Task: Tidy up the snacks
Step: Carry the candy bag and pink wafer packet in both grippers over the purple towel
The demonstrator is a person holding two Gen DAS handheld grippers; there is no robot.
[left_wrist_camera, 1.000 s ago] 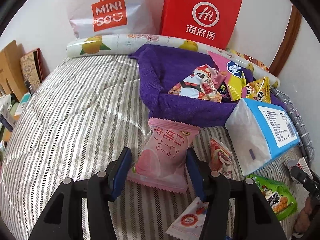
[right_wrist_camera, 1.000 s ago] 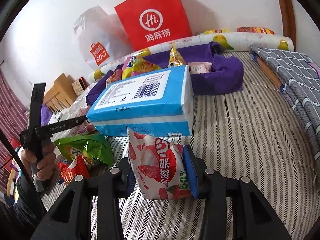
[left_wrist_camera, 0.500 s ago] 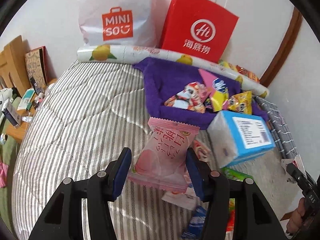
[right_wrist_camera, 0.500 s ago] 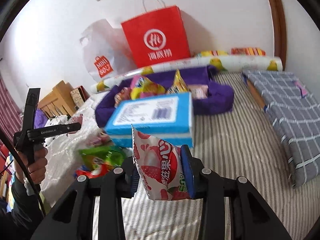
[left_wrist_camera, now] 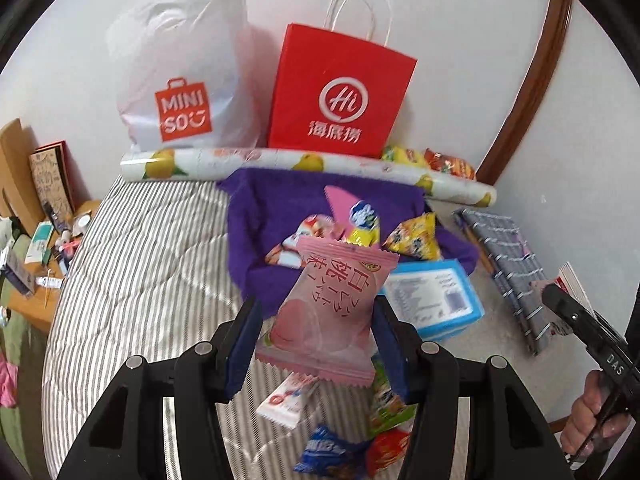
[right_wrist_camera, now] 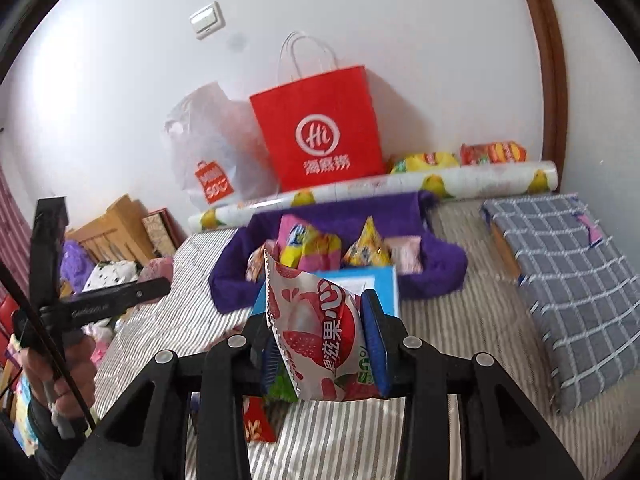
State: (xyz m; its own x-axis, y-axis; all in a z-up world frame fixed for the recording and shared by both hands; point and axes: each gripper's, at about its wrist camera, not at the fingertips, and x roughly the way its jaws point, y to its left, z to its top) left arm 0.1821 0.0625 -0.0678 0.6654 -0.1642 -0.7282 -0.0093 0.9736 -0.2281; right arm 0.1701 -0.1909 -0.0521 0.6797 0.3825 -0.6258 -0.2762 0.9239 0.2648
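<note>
A: Surface?
B: A bed with a grey-striped quilt [left_wrist_camera: 132,264], most of its left side bare.

A: What lay on it?
B: A purple towel [left_wrist_camera: 276,200] at the far middle, a fruit-print roll [left_wrist_camera: 248,158] across the far edge, and a blue box [left_wrist_camera: 436,300] just near-side of the towel. A folded checked blanket [right_wrist_camera: 568,276] was at the right. Loose snack packets [left_wrist_camera: 340,432] lay at the near edge.

A: Behind the roll?
B: A red paper bag [left_wrist_camera: 340,92] and a white plastic bag [left_wrist_camera: 180,80]; their bases were hidden.
</note>
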